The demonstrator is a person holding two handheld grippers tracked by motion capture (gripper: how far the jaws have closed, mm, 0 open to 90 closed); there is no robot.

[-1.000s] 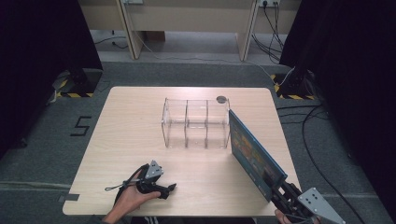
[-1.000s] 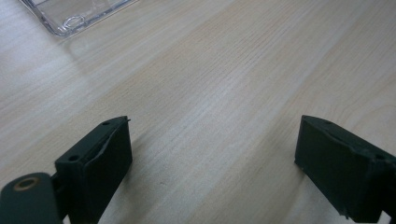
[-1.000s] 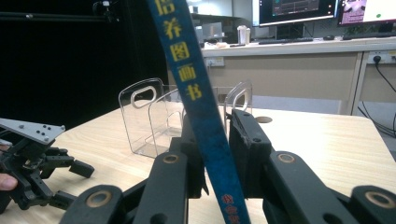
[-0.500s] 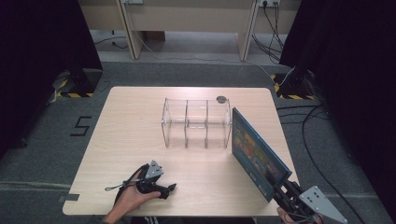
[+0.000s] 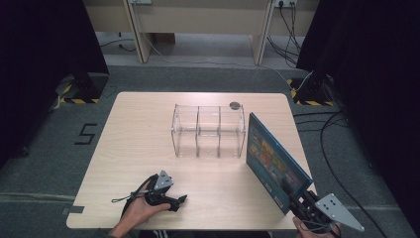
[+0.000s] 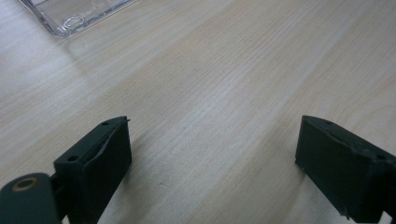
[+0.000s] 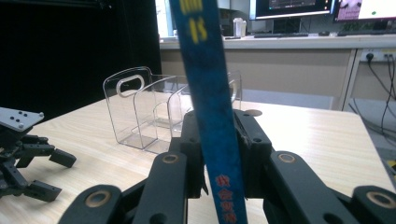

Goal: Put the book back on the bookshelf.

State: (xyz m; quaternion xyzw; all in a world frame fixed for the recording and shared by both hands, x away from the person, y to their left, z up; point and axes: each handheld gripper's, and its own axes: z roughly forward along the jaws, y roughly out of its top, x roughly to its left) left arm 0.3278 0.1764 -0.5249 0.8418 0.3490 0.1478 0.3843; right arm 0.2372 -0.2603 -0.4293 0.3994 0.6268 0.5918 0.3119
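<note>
Blue book: a thin blue book (image 5: 274, 162) stands on edge at the right side of the table (image 5: 143, 134), its printed cover facing left toward the clear organizer (image 5: 208, 130); its near end is pinched, its far end reaches almost to the organizer's right wall
Right gripper: the right gripper (image 7: 217, 140) is clamped on the book's near lower edge, jaws pressing both faces, so the book rises straight up between them; in the high view this gripper (image 5: 302, 204) sits at the table's near right corner
Why held so: upright and edge-on suits sliding the book into a narrow slot, judging by the organizer's three open-topped compartments just left of it
Book to gripper: the book lies in the grip itself, extending up and away to the far side
Left gripper: the left gripper (image 5: 173, 201) rests near the table's near left edge, jaws spread wide over bare wood with nothing between them; its own view shows a corner of the organizer (image 6: 74, 18) well ahead
Small dark disc: a dark disc (image 5: 234, 105) lies on the table just beyond the organizer's far right corner
</note>
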